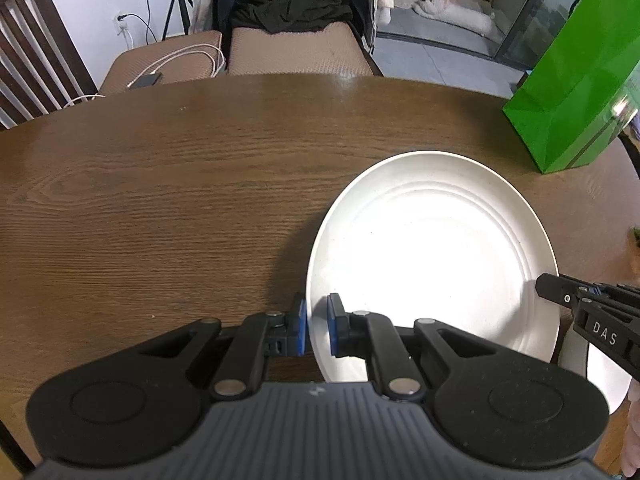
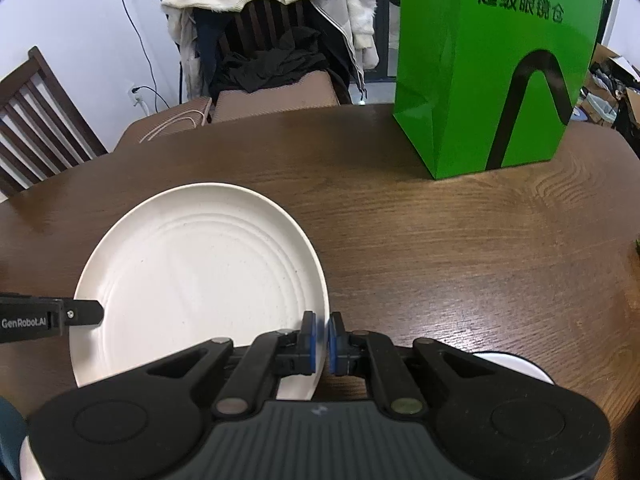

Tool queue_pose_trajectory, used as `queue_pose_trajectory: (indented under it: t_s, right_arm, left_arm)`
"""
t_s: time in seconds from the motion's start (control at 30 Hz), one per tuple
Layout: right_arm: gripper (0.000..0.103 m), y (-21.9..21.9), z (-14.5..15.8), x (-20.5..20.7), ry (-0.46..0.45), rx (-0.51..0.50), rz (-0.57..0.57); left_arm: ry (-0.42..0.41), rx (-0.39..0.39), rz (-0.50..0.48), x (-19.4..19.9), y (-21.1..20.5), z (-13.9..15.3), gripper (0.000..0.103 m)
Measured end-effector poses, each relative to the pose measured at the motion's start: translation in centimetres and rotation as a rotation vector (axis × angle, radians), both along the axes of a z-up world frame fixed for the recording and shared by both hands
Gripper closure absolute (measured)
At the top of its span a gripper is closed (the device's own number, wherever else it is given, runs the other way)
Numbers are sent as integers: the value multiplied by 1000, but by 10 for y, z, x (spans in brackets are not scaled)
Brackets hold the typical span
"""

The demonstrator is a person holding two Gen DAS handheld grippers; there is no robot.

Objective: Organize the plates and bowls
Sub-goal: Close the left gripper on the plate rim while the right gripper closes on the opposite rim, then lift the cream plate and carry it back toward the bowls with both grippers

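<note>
White plate (image 1: 432,264), rim pinched by left tool (image 1: 317,330), right tool (image 2: 322,342)

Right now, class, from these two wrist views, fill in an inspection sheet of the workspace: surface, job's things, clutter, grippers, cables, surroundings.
Surface: brown wooden table, bare over most of its top.
Job's things: one white plate, gripped on opposite rims; part of another white dish behind the right gripper, kind unclear.
Clutter: green paper bag standing upright at the table's far side.
Grippers: left gripper shut on the plate's rim; right gripper shut on the opposite rim.
Cables: white cable and a dark phone-like device on a chair cushion; a black cord plugged into the wall.
Surroundings: wooden chairs, dark clothes on a seat, a tripod.
</note>
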State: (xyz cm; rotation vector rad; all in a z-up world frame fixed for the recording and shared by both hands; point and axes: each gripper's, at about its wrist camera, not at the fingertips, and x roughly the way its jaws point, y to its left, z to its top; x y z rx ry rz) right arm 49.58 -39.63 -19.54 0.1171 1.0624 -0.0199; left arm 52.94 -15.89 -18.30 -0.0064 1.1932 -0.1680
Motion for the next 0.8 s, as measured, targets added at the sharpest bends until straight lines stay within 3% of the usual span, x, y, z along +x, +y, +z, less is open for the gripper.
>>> queue_pose_trajectory:
  t_s: [0.33, 0.8]
  right_arm:
    - [97, -4, 37, -15, -43, 7, 2]
    - [97, -6, 81, -68, -86, -15, -39]
  left_arm:
    - [-40, -12, -1, -19, -3, 35, 92]
    - [-81, -29, -54, -68, -8, 74, 92]
